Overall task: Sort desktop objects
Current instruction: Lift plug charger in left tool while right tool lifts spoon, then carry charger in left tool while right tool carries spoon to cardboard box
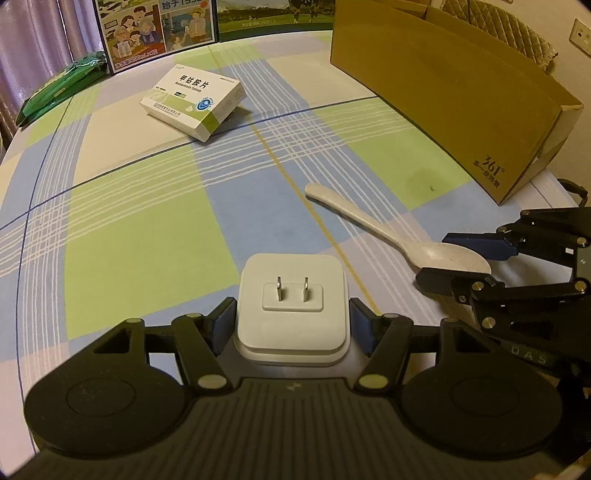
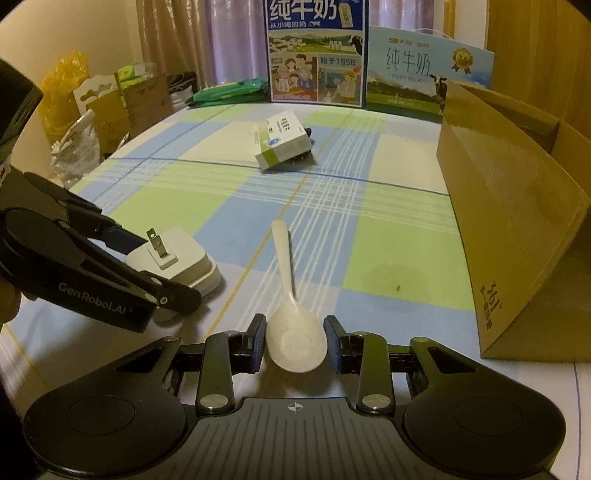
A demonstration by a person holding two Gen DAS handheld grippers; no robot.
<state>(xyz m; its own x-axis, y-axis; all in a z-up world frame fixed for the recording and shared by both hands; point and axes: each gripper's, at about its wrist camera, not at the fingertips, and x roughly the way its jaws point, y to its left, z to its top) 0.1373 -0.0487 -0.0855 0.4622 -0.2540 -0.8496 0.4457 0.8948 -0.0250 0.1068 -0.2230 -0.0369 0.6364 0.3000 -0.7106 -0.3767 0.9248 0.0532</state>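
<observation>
Left gripper [image 1: 291, 317] clamps charger [image 1: 291, 306]; right gripper [image 2: 295, 343] straddles spoon [image 2: 291, 317].

The far milk cartons [image 1: 159, 29] are cut off by the top edge in the left wrist view. The cardboard box [image 2: 517, 221] runs past the right edge, its inside unseen. A dark thing [image 2: 308, 131] lies half hidden behind the medicine box [image 2: 282, 142]; what it is cannot be told. The small print on the medicine box is unreadable.
</observation>
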